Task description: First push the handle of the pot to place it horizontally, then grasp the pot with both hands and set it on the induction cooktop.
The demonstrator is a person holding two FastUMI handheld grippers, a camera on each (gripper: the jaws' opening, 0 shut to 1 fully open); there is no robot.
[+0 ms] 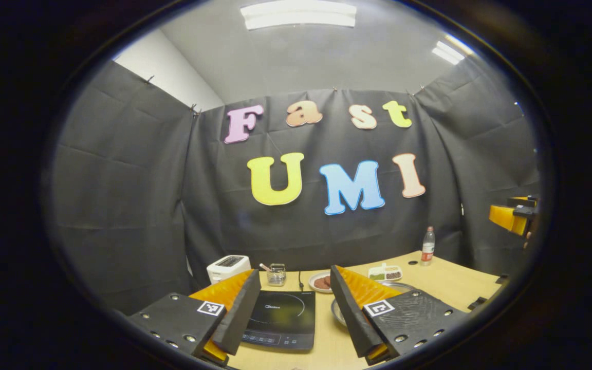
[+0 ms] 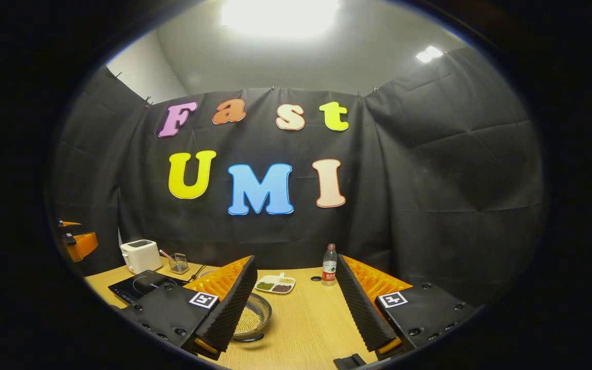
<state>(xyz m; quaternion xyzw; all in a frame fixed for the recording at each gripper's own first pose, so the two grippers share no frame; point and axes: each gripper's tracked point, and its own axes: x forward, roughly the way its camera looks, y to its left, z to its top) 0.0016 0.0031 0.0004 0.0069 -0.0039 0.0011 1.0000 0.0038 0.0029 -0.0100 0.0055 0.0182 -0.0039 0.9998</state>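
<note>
Right now both my claws hang above the table [image 2: 316, 329], fingers spread wide, nothing between them.

From the left gripper view, my left claw [image 1: 292, 313] frames the cooktop [image 1: 281, 318], which lies flat on the wood between the two fingers, its near edge level with my fingertips. The pot [image 1: 339, 312] sits to the right of the cooktop; I see only a sliver of its metal rim beside and behind my right-hand finger [image 1: 350, 311], which hides most of it. Beyond lie a plate [image 1: 320, 282] with something dark on it, a divided dish [image 1: 385, 272], a bottle [image 1: 428, 246] near the far edge, a white toaster [image 1: 228, 267] and a small glass holder [image 1: 276, 274]. At the far right edge my other claw shows as an orange and black shape [image 1: 513, 216], held well above the table.

From the right gripper view, my right claw [image 2: 296, 308] is spread over bare wood. The pot [image 2: 254, 322] lies low and left, tucked just beside my left-hand finger [image 2: 229, 308], which covers part of it; pale grains fill its bottom. I cannot make out its handle. The cooktop [image 2: 139, 285] is farther left, past that finger, near the toaster [image 2: 141, 256]. The dish [image 2: 275, 284] and bottle [image 2: 329, 265] stand ahead, between my fingers but well beyond them.
</note>
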